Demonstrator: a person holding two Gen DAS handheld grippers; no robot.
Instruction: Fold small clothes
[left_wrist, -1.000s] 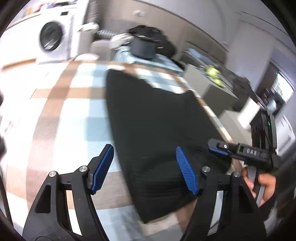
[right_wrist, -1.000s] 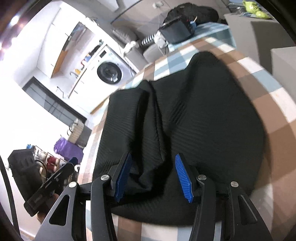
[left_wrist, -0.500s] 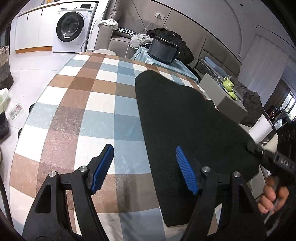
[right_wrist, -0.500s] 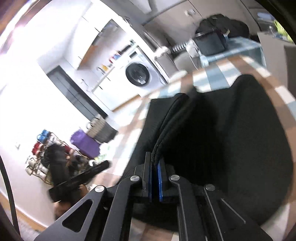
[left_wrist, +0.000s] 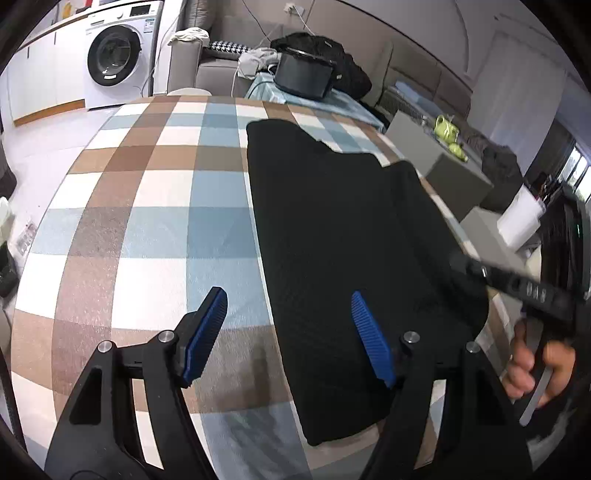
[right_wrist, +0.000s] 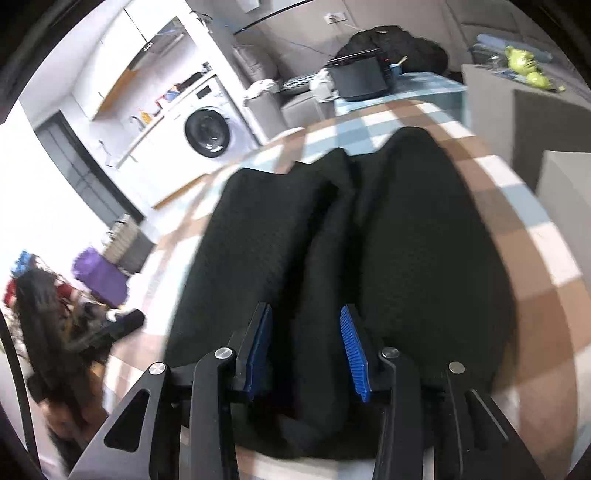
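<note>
A black ribbed garment (left_wrist: 343, 229) lies on the checked tablecloth (left_wrist: 147, 221), folded lengthwise into a long strip. My left gripper (left_wrist: 291, 332) is open and empty above the garment's near left edge. My right gripper (right_wrist: 306, 350) is open, its blue pads either side of a raised fold in the garment (right_wrist: 424, 240). In the left wrist view the right gripper's body (left_wrist: 517, 284) and the hand holding it show at the garment's right edge.
A washing machine (left_wrist: 114, 55) stands at the back left. A black pot (left_wrist: 303, 77) sits on a blue-covered table behind. Grey boxes (left_wrist: 443, 162) with green objects stand to the right. A sofa lines the back wall.
My right gripper, shut on a fold of the garment half a second ago, has opened and let it go. The left gripper stays open and has shifted slightly over the cloth edge.
</note>
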